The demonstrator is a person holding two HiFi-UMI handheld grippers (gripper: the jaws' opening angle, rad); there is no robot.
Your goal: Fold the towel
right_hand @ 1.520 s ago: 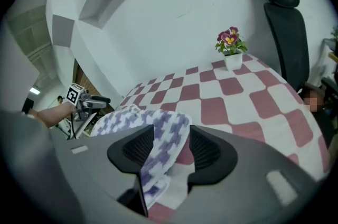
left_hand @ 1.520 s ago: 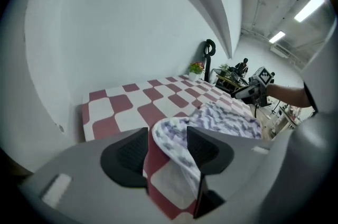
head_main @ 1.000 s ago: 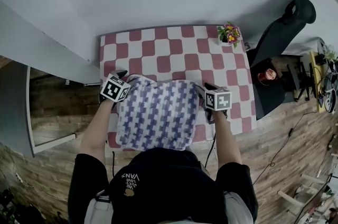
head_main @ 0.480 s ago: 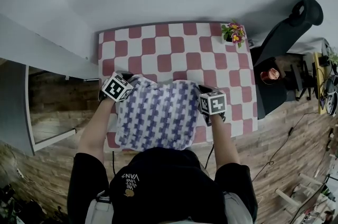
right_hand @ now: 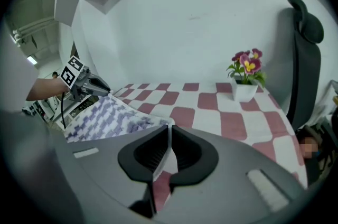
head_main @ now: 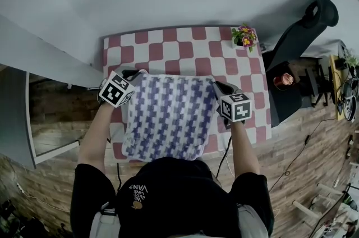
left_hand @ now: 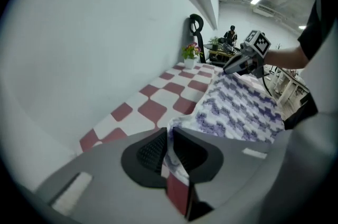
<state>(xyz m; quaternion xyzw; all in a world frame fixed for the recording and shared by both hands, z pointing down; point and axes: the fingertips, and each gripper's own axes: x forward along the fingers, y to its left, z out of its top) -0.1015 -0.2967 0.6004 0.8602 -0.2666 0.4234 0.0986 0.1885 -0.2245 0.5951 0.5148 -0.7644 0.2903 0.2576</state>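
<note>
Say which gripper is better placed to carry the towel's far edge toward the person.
Neither left nor right: the left gripper and right gripper have each just closed on a far corner of the towel, its edge stretched between them. Likely move both together.

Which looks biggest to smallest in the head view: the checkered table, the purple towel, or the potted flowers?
1. checkered table, largest
2. towel, clearly smaller, even though it is held nearer the camera
3. potted flowers, by far the smallest

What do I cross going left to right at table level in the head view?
First the left gripper, jaws just closed on a far corner → towel → right gripper, jaws just closed on the other far corner → black chair.
</note>
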